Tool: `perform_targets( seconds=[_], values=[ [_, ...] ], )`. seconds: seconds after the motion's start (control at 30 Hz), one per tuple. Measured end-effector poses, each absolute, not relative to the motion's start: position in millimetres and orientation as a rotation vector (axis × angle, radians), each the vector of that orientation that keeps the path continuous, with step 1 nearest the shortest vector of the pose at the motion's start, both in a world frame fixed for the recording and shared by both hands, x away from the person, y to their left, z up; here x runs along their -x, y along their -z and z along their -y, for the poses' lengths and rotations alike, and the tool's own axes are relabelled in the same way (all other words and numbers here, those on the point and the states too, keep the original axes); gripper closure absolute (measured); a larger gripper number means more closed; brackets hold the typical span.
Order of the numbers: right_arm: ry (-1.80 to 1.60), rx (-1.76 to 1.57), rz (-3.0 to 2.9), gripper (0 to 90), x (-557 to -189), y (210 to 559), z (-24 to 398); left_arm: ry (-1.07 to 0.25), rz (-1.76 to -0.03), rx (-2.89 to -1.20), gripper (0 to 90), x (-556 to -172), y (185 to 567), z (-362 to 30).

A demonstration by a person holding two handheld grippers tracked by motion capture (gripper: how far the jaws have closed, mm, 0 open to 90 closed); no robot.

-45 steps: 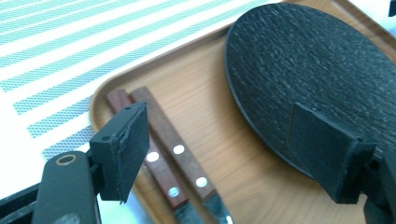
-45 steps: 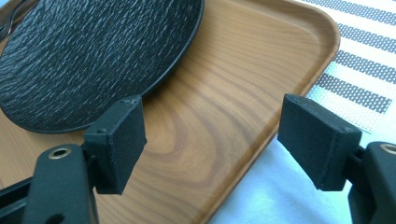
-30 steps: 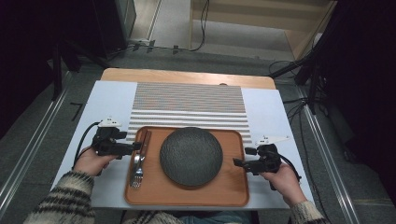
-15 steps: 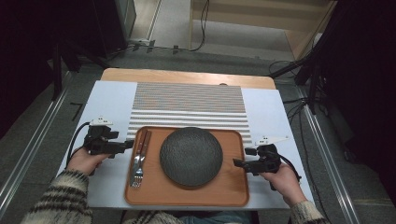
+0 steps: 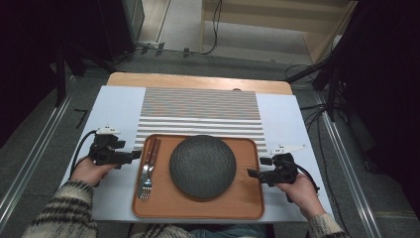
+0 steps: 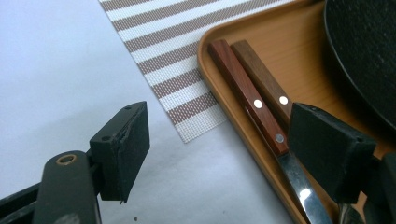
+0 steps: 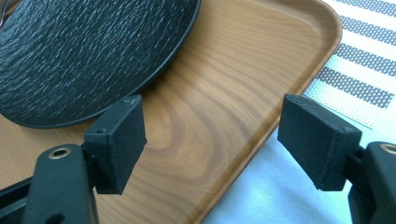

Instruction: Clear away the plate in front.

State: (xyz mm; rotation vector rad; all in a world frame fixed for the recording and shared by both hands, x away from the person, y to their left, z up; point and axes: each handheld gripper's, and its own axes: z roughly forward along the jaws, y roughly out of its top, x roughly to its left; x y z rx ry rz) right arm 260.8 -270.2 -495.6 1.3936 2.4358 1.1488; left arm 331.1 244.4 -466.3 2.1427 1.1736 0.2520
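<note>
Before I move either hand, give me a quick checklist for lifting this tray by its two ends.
1. Left tongs open, jaws astride the tray's left rim: ok.
2. Right tongs open, jaws astride the right rim: ok.
3. Nothing gripped yet by either tongs: ok.
4. Black plate sits about central on the tray: ok.
5. Knife and fork lie loose right beside the left rim; a closing jaw may catch them: not ok.
6. Tray's far edge overlaps the striped placemat; whether it will drag it: cannot tell.
</note>
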Motion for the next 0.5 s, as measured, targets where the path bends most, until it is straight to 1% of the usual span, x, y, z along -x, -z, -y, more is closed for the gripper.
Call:
perform_targets(
  seconds=[0.5],
  values=[
    [-1.147,-1.392,-2.441,21.7,-261.0,496.5,270.5,-0.240,-1.168,-2.180,21.4,-331.7,469.2,-242.3]
  ],
)
